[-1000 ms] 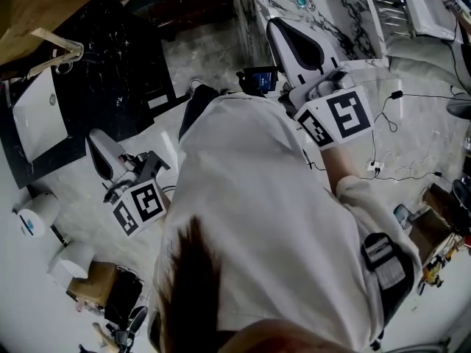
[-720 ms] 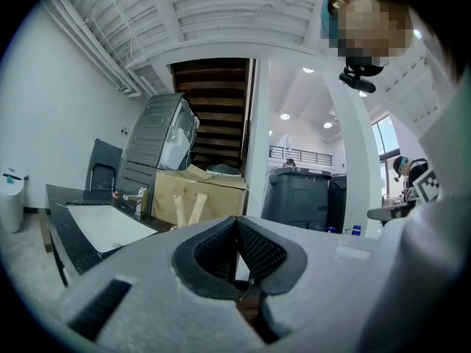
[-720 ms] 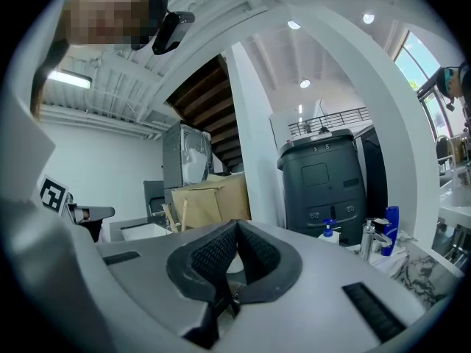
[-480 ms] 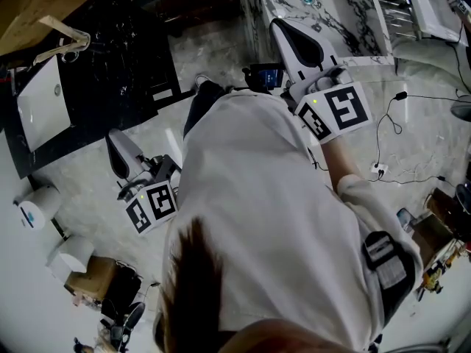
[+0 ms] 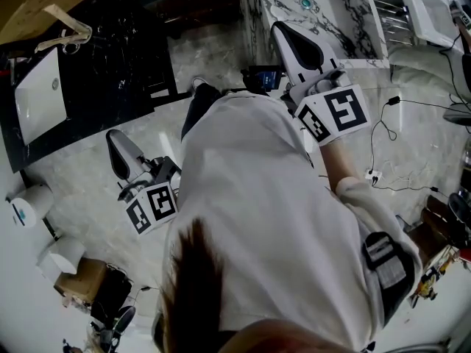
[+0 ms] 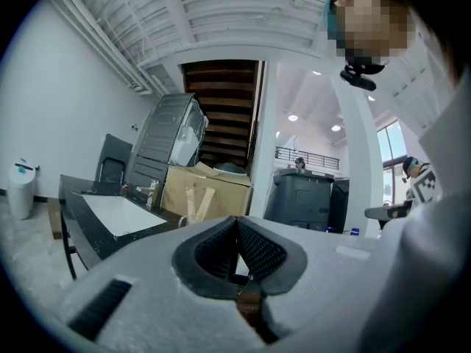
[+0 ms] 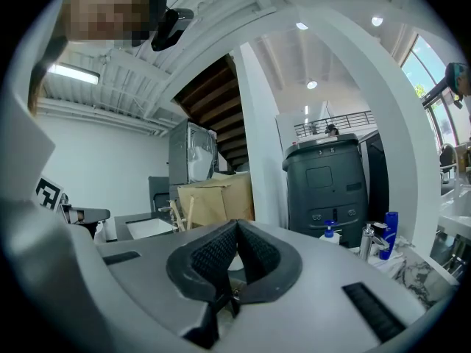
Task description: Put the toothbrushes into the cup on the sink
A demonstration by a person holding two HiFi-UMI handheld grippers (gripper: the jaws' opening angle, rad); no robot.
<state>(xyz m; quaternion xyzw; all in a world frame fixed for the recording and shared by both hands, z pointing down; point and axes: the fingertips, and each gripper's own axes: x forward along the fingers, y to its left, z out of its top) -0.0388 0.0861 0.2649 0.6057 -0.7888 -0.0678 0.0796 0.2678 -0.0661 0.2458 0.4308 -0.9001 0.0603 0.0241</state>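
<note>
The marble sink counter (image 5: pixel 335 13) lies at the top of the head view, just beyond my right gripper (image 5: pixel 278 26). In the right gripper view its faucet (image 7: pixel 368 243), a blue bottle (image 7: pixel 390 232) and a pump bottle (image 7: pixel 331 234) stand at the right. I cannot make out any toothbrush or cup. My right gripper (image 7: pixel 237 230) is shut with nothing between its pads. My left gripper (image 5: pixel 112 138) hangs low at the left over the pale floor. In its own view the left gripper (image 6: pixel 237 225) is shut and empty, pointing level toward a black table.
A black table (image 5: pixel 110 57) with a white panel (image 5: pixel 40 98) stands at the left, with a cardboard box (image 6: pixel 206 190) behind it. A grey cabinet (image 7: pixel 331 190) rises past the counter. Paper rolls (image 5: pixel 26 208) and cables (image 5: pixel 383 123) lie on the floor.
My left gripper has shifted to the right, closer to the person's body. The right gripper has barely moved, and both stay shut.
</note>
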